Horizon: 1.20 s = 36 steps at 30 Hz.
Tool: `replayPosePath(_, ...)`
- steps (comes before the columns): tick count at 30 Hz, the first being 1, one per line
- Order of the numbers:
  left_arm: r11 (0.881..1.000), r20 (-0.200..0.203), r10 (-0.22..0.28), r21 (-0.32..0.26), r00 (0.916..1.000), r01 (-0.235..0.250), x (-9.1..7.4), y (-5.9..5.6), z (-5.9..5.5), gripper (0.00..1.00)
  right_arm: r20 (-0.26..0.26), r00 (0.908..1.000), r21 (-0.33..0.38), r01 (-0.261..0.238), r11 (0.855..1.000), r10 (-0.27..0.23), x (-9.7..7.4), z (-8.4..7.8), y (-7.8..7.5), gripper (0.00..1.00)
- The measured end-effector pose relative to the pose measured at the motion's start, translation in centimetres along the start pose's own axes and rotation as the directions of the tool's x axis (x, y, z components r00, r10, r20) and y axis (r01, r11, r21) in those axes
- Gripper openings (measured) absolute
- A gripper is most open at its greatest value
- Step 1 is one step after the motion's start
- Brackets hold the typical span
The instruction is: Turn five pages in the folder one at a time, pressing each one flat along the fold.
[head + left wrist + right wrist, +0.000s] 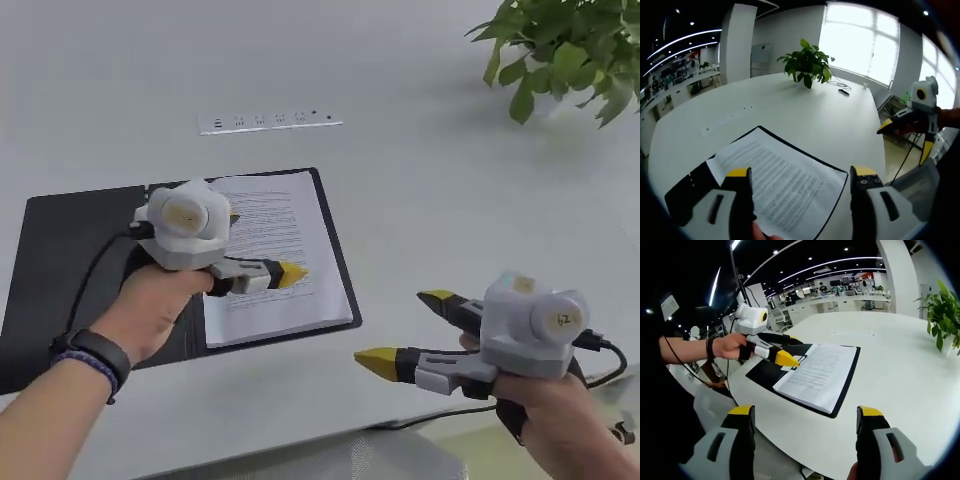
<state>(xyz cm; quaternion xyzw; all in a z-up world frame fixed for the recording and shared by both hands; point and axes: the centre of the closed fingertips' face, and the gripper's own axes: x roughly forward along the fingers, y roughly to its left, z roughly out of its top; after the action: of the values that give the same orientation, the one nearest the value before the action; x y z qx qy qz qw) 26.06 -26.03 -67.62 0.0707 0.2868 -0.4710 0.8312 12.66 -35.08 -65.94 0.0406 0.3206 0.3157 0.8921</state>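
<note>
Jaws wide and empty on both: I see my right gripper (405, 328) nearest at five o'clock, left gripper (262, 245) over the printed page (290, 215) of the open folder (60, 250) at nine, power strip (270, 122) at twelve, potted plant (560, 50) at two.

Open-plan office, seen from a large white meeting table.
The table (450, 220) has a socket strip (270, 121) on its top and carries a folder (60, 240) of printed pages and a potted plant (807, 62). Beyond it are tall windows (860, 40), a white column (737, 45) and rows of desks (840, 300) under ceiling strip lights (830, 265).
</note>
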Motion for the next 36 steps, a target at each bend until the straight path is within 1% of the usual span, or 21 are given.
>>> replayPosePath(2,1.0,-0.019,0.0,0.013,0.9998,0.0,0.8,-0.3,-0.4,0.8,-0.002,1.0,0.001,0.001,1.0,-0.001,0.0,-0.2,-0.1,0.83)
replayPosePath(4,1.0,-0.042,-0.013,0.025,0.999,0.014,2.1,-1.0,-0.9,0.8,0.001,1.0,0.01,0.0,1.0,0.0,0.0,-0.2,-0.1,0.83)
replayPosePath(6,0.999,-0.063,-0.018,0.041,0.9978,0.021,3.1,-1.5,-1.5,0.8,0.001,1.0,0.013,-0.003,1.0,0.003,0.0,-0.3,0.0,0.83)
replayPosePath(10,0.999,-0.097,-0.025,0.037,0.995,0.029,4.9,-2.1,-2.8,0.8,-0.005,1.0,0.013,-0.006,1.0,0.006,0.0,-0.5,0.0,0.83)
replayPosePath(11,0.999,-0.113,-0.018,0.038,0.9934,0.022,5.4,-2.2,-3.2,0.8,-0.002,1.0,0.015,-0.004,1.0,0.004,-0.1,-0.4,-0.1,0.83)
replayPosePath(13,0.999,-0.13,0.001,0.038,0.9915,0.004,6.1,-2.2,-3.9,0.81,0.002,1.0,0.023,-0.002,1.0,0.001,-0.2,-0.4,-0.3,0.83)
replayPosePath(15,0.999,-0.143,0.008,0.036,0.9897,-0.003,6.7,-2.4,-4.5,0.82,0.0,1.0,0.026,0.002,1.0,-0.002,-0.3,-0.6,-0.5,0.83)
replayPosePath(18,0.999,-0.155,0.015,0.045,0.9877,-0.008,7.3,-2.7,-5.0,0.82,0.002,1.0,0.032,0.005,0.999,-0.005,-0.6,-0.7,-0.6,0.83)
replayPosePath(20,0.999,-0.165,0.009,0.043,0.9862,-0.001,7.7,-3.1,-5.4,0.82,0.003,1.0,0.039,0.009,0.999,-0.009,-0.7,-0.8,-0.8,0.83)
replayPosePath(21,0.999,-0.17,0.006,0.047,0.9854,0.002,7.9,-3.4,-5.6,0.82,0.001,0.9999,0.042,0.01,0.999,-0.01,-0.7,-1.0,-0.9,0.83)
replayPosePath(23,0.998,-0.181,0.012,0.064,0.9834,0.0,8.1,-3.6,-5.9,0.83,-0.002,0.9999,0.046,0.014,0.999,-0.013,-0.8,-1.1,-1.0,0.83)
replayPosePath(25,0.997,-0.19,0.021,0.082,0.9816,-0.005,8.8,-3.0,-6.6,0.83,-0.002,0.9999,0.05,0.015,0.999,-0.015,-0.8,-1.1,-1.1,0.83)
replayPosePath(26,0.995,-0.201,0.031,0.1,0.9791,-0.011,8.9,-2.8,-7.0,0.83,-0.001,0.9999,0.052,0.017,0.999,-0.017,-0.8,-1.1,-1.2,0.83)
replayPosePath(28,0.994,-0.21,0.037,0.107,0.9769,-0.014,9.1,-2.6,-7.3,0.83,0.001,0.9998,0.055,0.018,0.998,-0.018,-0.8,-1.1,-1.4,0.82)
replayPosePath(32,0.993,-0.213,0.034,0.12,0.9764,-0.009,8.9,-2.5,-7.3,0.82,0.007,0.9998,0.058,0.02,0.998,-0.02,-0.7,-0.8,-1.8,0.82)
replayPosePath(36,0.994,-0.207,0.028,0.111,0.978,-0.005,8.9,-2.2,-7.3,0.8,0.004,0.9999,0.056,0.015,0.998,-0.015,-0.4,-0.8,-2.1,0.82)
